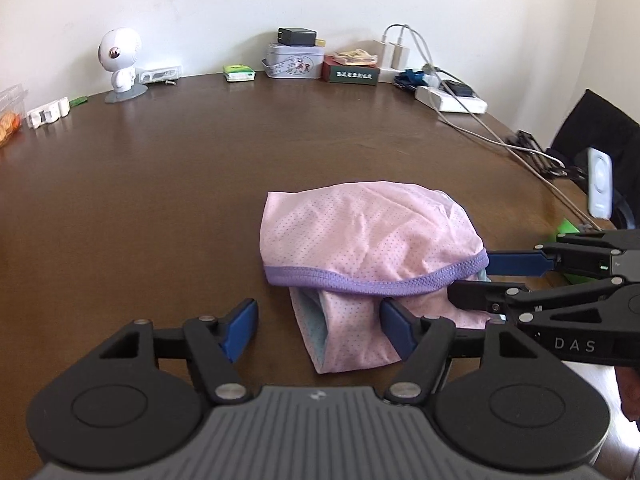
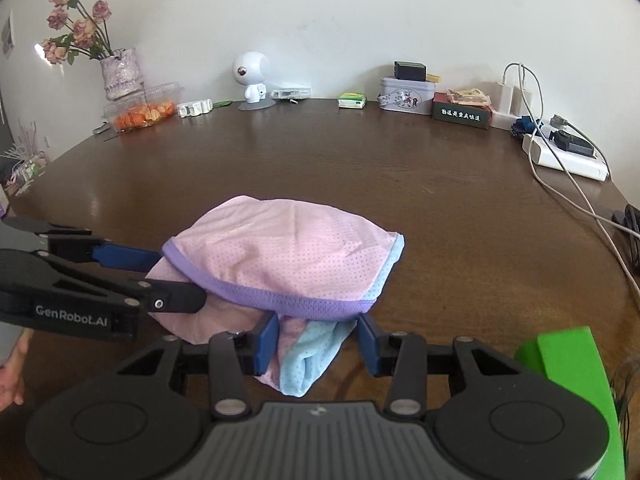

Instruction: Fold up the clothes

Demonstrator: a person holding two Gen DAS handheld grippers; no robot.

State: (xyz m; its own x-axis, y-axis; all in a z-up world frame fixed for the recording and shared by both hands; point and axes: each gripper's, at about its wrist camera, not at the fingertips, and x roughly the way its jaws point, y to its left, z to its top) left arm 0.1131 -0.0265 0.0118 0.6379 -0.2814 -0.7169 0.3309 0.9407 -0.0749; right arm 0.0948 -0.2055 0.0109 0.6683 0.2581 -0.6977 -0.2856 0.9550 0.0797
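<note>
Clearly, the dark brown wooden bench [image 2: 360, 168] carried a row of small things along the white wall. Going from left to right in the right wrist view, a vase of dried roses [image 2: 120, 72] stood on a clear plastic box of orange food [image 2: 140, 114], then came a white round-headed robot figure [image 2: 252, 76], a green tissue pack [image 2: 352, 101], a pale tin [image 2: 406, 94] with a black charger on top, a dark red box [image 2: 462, 114], and a white power strip [image 2: 564, 156] with cables.

Near the front middle of the bench lay the pink mesh garment [image 1: 368, 232], folded over, with a purple waistband [image 1: 376, 278] across it and a light blue inner side showing.

The left tool [image 1: 318, 330] was at the left front of the garment. Its blue fingers [image 1: 240, 330] stood wide apart, released; the right one was touching the pink cloth, the left one was over bare wood.

The right tool [image 2: 318, 344] was at the right front. Its jaws also stood apart, one on each side of the hanging pink and blue fold under the waistband, and the pads did not seem to press on it. A bright green block [image 2: 568, 364] stood at the far right.
</note>
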